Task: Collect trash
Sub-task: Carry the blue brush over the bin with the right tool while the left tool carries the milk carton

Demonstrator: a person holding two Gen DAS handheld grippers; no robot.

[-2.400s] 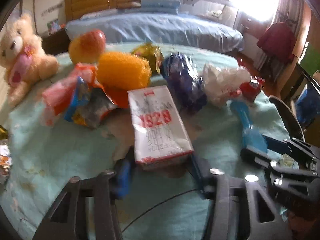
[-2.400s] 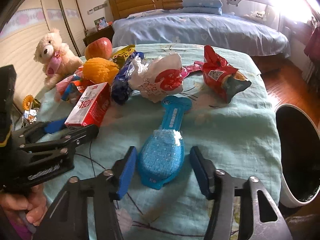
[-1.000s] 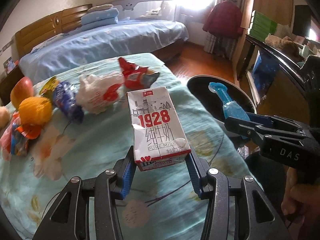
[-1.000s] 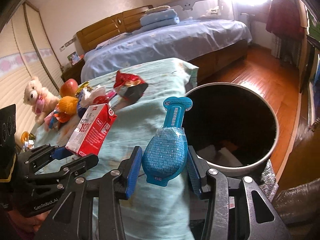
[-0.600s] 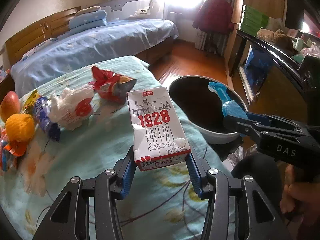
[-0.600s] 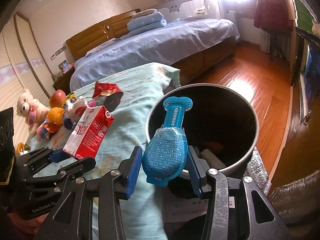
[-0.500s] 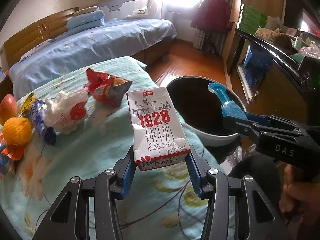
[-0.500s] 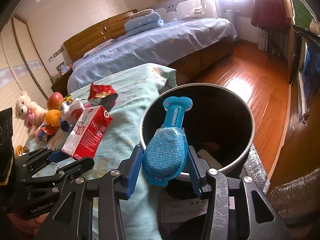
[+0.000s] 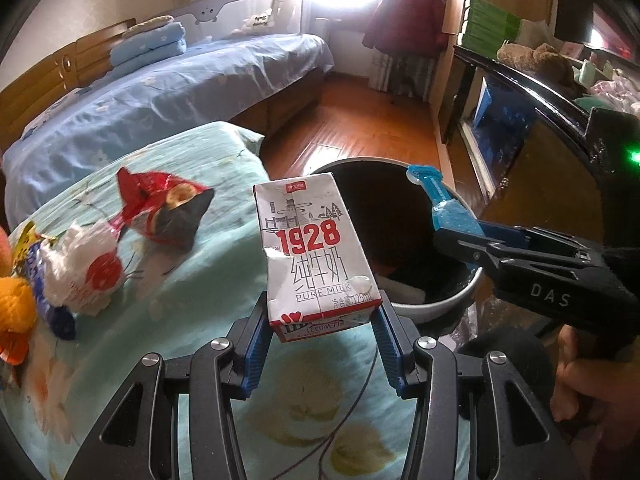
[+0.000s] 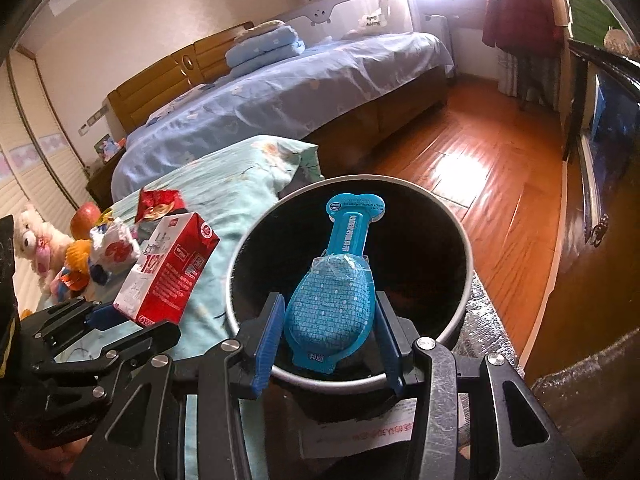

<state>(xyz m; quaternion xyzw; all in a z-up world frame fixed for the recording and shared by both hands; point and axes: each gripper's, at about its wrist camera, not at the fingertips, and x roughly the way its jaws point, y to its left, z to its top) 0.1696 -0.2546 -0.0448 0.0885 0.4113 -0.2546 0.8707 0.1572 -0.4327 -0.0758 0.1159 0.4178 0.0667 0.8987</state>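
Observation:
My left gripper [image 9: 321, 344] is shut on a white and red milk carton [image 9: 314, 248] marked 1928, held above the right end of the teal-covered table [image 9: 208, 360]. The same carton [image 10: 166, 270] shows at the left of the right wrist view. My right gripper [image 10: 328, 344] is shut on a blue plastic blister package [image 10: 334, 296], which hangs over the mouth of the round bin [image 10: 466, 272]. In the left wrist view that package [image 9: 444, 204] sits over the bin [image 9: 456, 296], just right of the carton.
On the table lie a red snack bag [image 9: 160, 204], a crumpled white bag [image 9: 84, 268], a blue wrapper, orange items, an apple [image 10: 85, 216] and a teddy bear [image 10: 34, 244]. A blue bed [image 10: 280, 96] stands behind, a dark cabinet [image 9: 532, 128] to the right, with wood floor [image 10: 480, 176] between.
Both grippers have carried their loads rightward, off the table's middle toward the bin. The blue package has come over the bin's mouth, and the bin now fills more of both views.

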